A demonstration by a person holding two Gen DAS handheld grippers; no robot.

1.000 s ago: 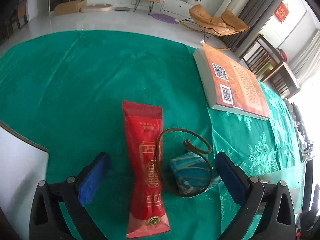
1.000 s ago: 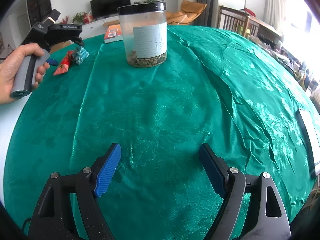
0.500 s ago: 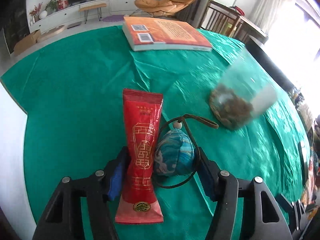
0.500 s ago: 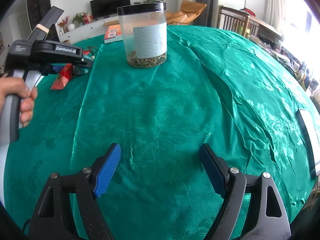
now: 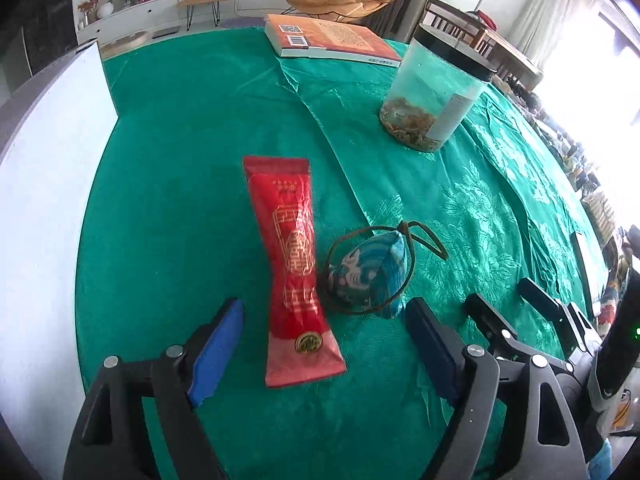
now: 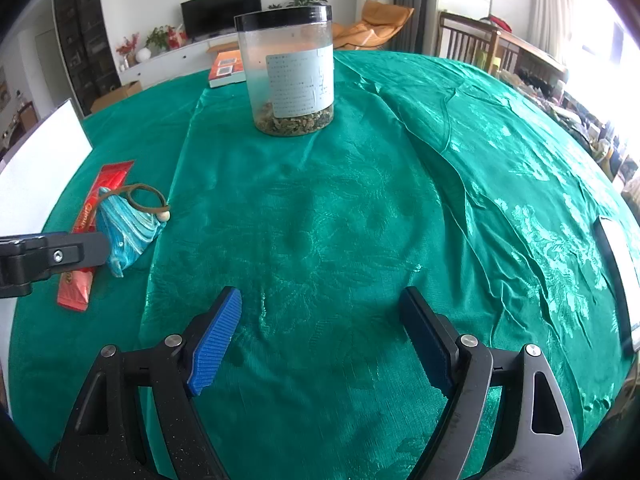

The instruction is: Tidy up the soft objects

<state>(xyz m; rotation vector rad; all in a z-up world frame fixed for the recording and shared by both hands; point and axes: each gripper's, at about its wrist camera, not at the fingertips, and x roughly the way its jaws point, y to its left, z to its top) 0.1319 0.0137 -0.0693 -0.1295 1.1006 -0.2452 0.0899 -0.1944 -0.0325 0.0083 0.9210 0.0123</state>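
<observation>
A red snack packet (image 5: 294, 268) lies flat on the green tablecloth, with a small blue patterned pouch (image 5: 366, 276) with a brown cord loop touching its right side. My left gripper (image 5: 324, 346) is open, its fingers on either side of the near ends of both, holding nothing. In the right wrist view the packet (image 6: 94, 216) and pouch (image 6: 128, 228) lie at the far left, beside part of the left gripper. My right gripper (image 6: 320, 340) is open and empty over bare cloth.
A clear jar (image 5: 436, 84) with a black lid and dried contents stands further back; it also shows in the right wrist view (image 6: 290, 76). An orange book (image 5: 332, 38) lies at the far edge. A white board (image 5: 44, 168) borders the left side.
My left gripper was closed on the packet and pouch half a second ago; it has opened and drawn back, leaving both on the cloth. The right gripper has not moved.
</observation>
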